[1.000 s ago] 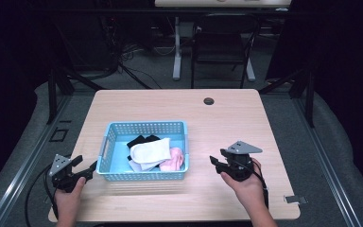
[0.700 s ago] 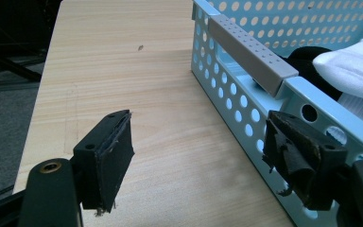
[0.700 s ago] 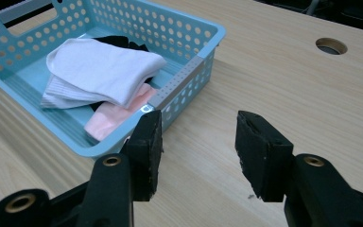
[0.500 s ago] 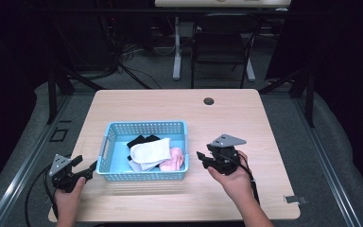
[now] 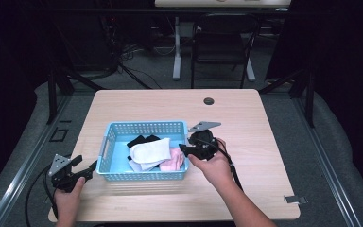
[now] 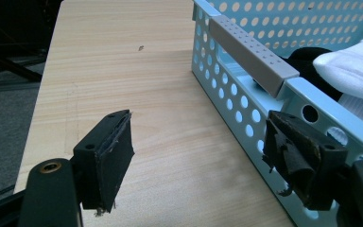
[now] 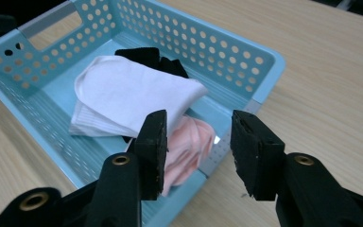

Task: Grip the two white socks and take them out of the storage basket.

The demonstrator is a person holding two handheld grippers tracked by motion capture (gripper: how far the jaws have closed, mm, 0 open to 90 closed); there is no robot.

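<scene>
1. The wooden table [image 5: 264, 142] carries all the work items; a small dark round fitting [image 5: 209, 101] is set into it near the far edge.
2. The blue perforated basket [image 5: 118, 130] sits on the table toward the person's left of centre. It has a grey handle bar [image 6: 253, 52] on its left short wall.
3. The white sock [image 5: 150, 150] lies on top of the pile inside the basket, folded, roughly mid-basket.
4. The black sock [image 7: 144, 54] lies under and behind the white one, toward the far wall.
5. The pink sock [image 7: 189, 142] lies in the basket's right near corner, partly under the white sock and against the right wall.
6. The right gripper [image 5: 185, 149] is held over the basket's right rim, pointing into it. Its jaws have just been closing and now stand partly open. The pink sock lies just beyond the jaws; the right gripper view shows no pad pressing on it.
7. The left gripper [image 5: 87, 166] is held at the basket's left near corner. Its jaws stand wide, one pad [image 6: 295, 153] close against the basket's outer wall, the other over bare table; nothing is gripped.
</scene>
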